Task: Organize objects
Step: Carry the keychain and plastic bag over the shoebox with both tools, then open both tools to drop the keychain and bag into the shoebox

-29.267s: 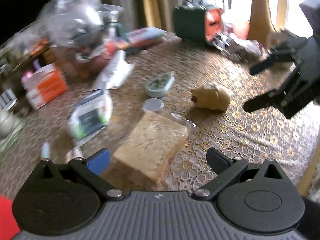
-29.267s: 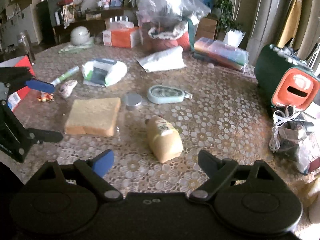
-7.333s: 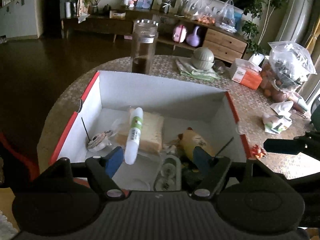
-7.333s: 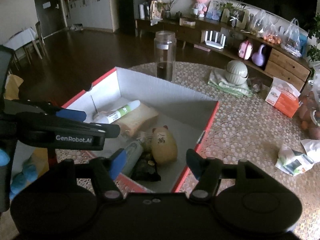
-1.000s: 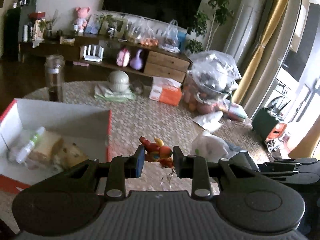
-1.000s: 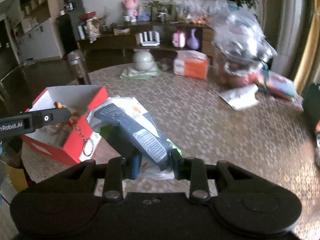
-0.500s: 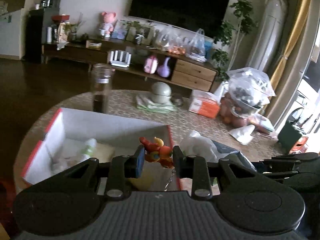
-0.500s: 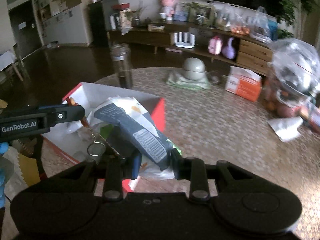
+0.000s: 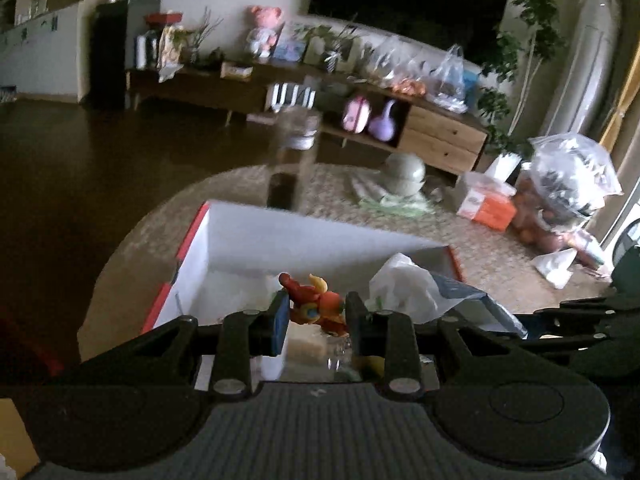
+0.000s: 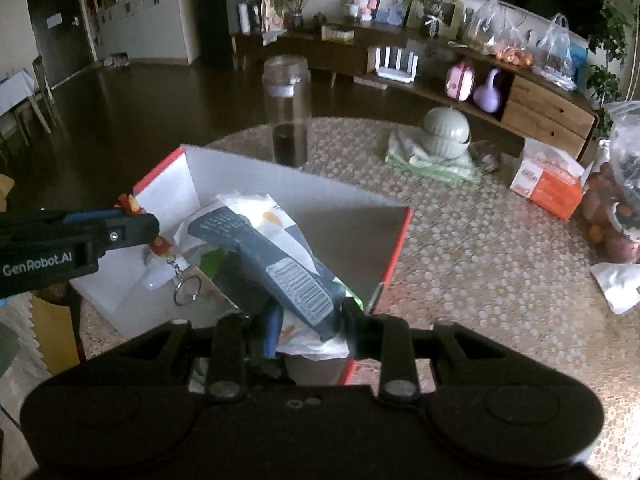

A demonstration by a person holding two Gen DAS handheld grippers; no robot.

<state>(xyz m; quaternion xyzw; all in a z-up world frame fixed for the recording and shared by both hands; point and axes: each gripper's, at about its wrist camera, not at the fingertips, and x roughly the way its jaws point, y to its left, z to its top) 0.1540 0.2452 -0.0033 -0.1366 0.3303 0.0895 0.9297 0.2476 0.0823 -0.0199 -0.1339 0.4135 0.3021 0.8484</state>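
We note the left gripper (image 9: 316, 312) jaws pinching a red-orange figurine keychain (image 9: 316, 306), ring dangling, above the red-edged white box (image 10: 280, 184) on the counter (image 10: 480, 248). Right gripper (image 10: 310, 322) jaws clamp a white-and-navy crinkled packet (image 10: 276, 256) over the box.

Both fisheye views are dim, with daylight entering from the right edge. The floor (image 10: 120, 120) and television (image 9: 408, 12) fall into deep shadow. The jar (image 9: 294, 160) is motion-blurred in the left view, sharper in the right. Straight lines bow toward the edges.
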